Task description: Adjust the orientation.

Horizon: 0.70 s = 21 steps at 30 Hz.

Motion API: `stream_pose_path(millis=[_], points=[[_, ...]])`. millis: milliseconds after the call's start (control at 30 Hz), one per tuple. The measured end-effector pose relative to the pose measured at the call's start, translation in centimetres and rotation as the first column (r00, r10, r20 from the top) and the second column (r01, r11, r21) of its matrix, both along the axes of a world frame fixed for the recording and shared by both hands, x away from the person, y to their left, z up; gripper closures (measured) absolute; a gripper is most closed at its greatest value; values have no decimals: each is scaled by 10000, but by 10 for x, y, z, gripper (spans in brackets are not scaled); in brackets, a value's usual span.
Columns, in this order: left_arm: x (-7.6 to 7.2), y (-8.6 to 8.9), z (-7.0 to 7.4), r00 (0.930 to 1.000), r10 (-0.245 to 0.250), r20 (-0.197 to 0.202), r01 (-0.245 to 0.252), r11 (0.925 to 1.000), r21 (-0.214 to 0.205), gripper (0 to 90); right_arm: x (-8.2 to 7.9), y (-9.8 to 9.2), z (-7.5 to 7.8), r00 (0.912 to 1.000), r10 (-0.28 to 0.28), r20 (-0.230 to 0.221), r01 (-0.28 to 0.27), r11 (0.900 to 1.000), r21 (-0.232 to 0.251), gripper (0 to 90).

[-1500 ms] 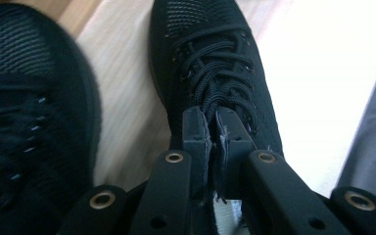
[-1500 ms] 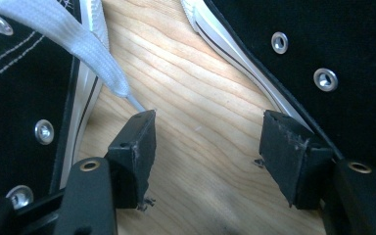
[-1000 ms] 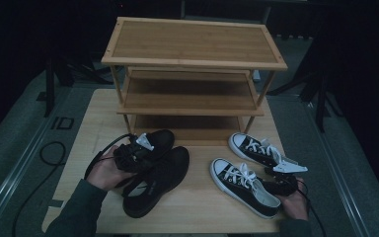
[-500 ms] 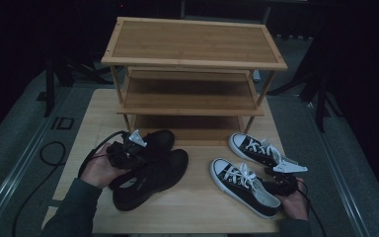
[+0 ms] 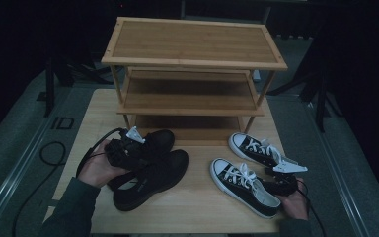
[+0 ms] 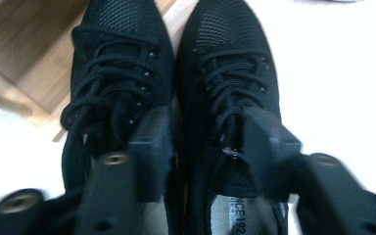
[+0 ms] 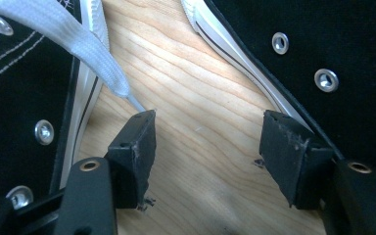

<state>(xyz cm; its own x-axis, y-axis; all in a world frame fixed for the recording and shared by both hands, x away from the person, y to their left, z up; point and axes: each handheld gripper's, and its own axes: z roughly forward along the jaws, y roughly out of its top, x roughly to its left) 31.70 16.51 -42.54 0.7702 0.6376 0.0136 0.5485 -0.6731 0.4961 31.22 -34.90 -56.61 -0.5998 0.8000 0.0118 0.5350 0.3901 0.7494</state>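
Observation:
Two black mesh shoes lie side by side at the table's left. My left gripper hovers over their tongues, seen close in the left gripper view. Its jaws have just been opening; the shoes' inner collars lie between them, unpressed. One shoe sits under the left jaw, the other under the right. Two black-and-white canvas sneakers lie at the right. My right gripper stands open over bare wood between the sneakers, touching neither.
A three-shelf bamboo shoe rack stands at the back of the wooden table. A white lace end trails near the right gripper's left jaw. Cables hang off the table's left side onto grey floor.
The left hand and its gripper have shifted slightly left, and the front black shoe's heel moved left with them. The right hand has stayed still.

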Motion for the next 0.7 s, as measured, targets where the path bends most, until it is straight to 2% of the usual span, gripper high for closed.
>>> stream_pose_path(millis=[133, 300, 500, 700], points=[[0, 1, 1, 9994, 306, 189, -306, 9995, -8, 389, 0, 0, 0, 10000, 3, 6, -3, 10000, -3, 382], [-1, 4, 4, 9981, 538, 315, -536, 9985, -75, 303, 0, 0, 0, 10000, 4, 12, -4, 10000, -16, 382], [0, 6, 1, 9960, 810, 365, -812, 9967, 16, 231, 0, 0, 0, 10000, 3, 9, -3, 10000, -12, 382], [0, 9, -1, 9954, 915, 283, -915, 9958, -6, 200, 0, 0, 0, 10000, -3, 1, 3, 10000, -6, 382]])
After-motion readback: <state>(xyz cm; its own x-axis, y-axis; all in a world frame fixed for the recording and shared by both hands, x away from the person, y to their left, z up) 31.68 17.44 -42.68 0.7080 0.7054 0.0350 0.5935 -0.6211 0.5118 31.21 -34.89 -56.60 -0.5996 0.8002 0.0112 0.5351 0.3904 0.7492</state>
